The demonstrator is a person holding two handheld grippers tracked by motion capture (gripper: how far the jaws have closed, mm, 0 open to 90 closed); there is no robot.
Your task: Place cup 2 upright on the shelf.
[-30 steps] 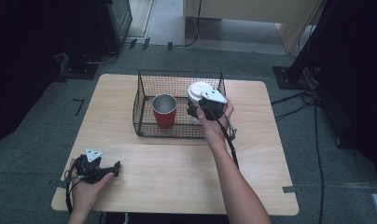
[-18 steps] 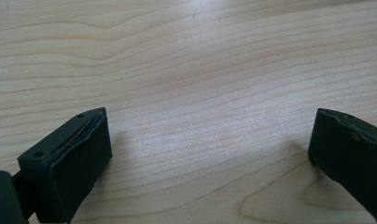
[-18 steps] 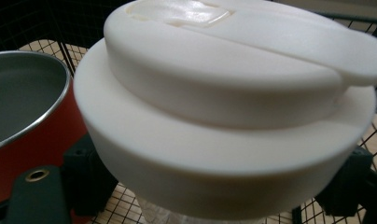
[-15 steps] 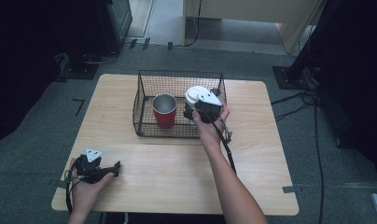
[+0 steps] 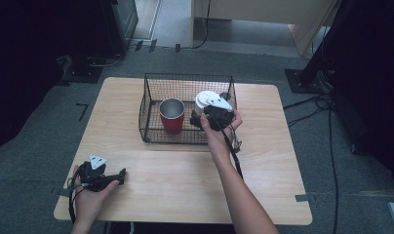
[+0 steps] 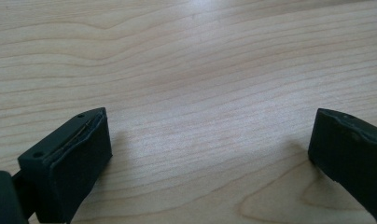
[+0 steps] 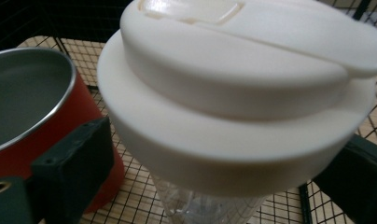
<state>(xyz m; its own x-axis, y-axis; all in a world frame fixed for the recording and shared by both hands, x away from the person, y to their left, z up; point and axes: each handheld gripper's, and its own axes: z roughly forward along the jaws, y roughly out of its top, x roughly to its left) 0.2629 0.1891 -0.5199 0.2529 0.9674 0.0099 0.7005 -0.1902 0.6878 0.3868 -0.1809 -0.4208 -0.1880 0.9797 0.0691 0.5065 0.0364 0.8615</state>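
Now the right gripper's (image 7: 214, 186) fingers have just opened around the white-lidded cup (image 7: 242, 93); the left gripper (image 6: 210, 163) stays open.

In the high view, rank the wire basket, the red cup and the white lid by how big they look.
1. Wire basket, by far the largest.
2. and 3. Red cup and white lid look about alike; the right gripper hides part of the lid, so no ranking.
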